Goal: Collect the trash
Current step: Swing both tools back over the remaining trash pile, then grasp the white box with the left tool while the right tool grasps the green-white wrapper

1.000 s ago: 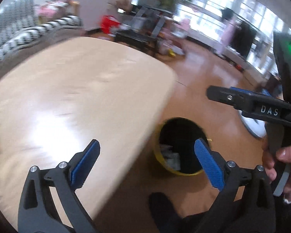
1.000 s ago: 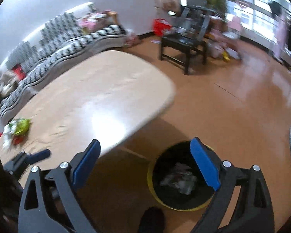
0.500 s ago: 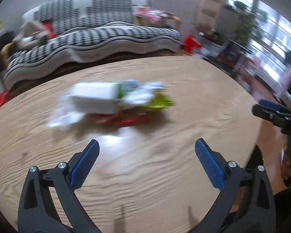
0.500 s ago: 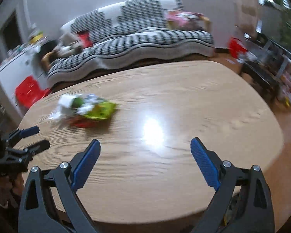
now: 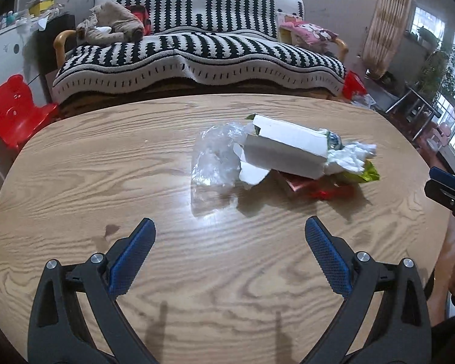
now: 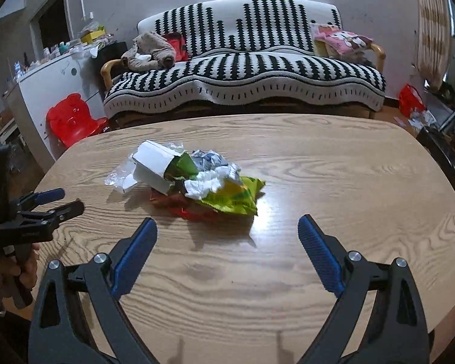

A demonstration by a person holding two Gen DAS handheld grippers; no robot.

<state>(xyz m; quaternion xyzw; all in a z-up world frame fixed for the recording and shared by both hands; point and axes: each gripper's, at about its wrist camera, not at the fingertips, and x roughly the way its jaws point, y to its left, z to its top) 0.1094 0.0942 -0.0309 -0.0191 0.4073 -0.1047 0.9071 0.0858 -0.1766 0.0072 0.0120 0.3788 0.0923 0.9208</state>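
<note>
Nothing gripped yet: left gripper [image 5: 229, 242] and right gripper [image 6: 227, 239] both spread wide, empty, facing trash pile [image 6: 194, 185] uncollected on counter [image 6: 333, 182]

I swung both grippers away from the bin on the floor, which dropped out of frame, and back over the table [image 5: 75, 182]. The trash pile [image 5: 288, 154] moved from blurred to sharp, sitting centre-right in the left view, centre-left in the right.
</note>
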